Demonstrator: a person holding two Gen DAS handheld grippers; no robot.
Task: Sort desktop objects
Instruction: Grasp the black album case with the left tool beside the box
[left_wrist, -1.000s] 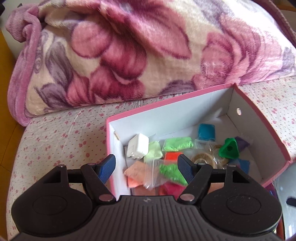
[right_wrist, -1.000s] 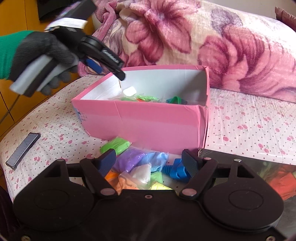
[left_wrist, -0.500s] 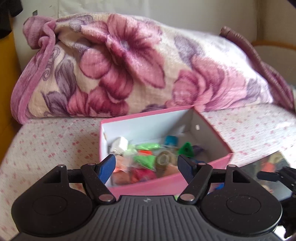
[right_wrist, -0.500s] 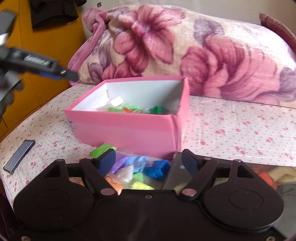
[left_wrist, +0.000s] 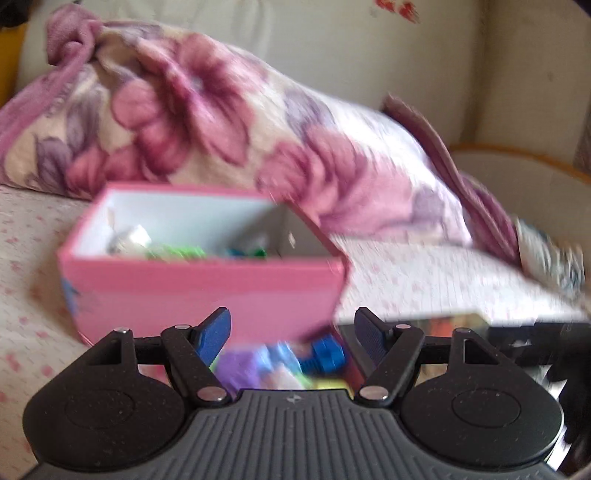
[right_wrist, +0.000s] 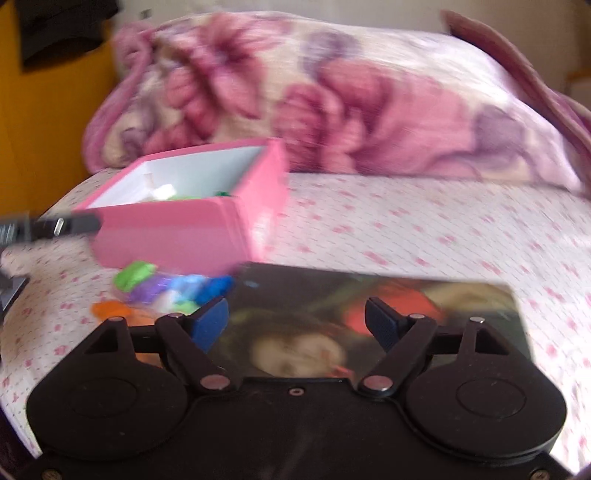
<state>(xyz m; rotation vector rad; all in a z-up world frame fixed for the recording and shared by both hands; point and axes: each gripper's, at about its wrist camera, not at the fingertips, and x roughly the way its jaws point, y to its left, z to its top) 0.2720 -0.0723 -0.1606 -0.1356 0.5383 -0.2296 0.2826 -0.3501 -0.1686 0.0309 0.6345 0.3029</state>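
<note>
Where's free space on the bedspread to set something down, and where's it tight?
Free: the dotted bedspread right of the pink box, bordered by the floral blanket behind and the dark picture board in front. Crowded: the strip in front of the box, filled by the pile of coloured bags, with the board beside it.

A bed (right_wrist: 424, 229) covered with a white sheet dotted in pink fills the scene. At its far side lies a bunched floral blanket (right_wrist: 332, 99) in pink and purple. A pale wall (left_wrist: 332, 48) stands behind, with orange-yellow furniture (right_wrist: 48, 122) at far left.
</note>
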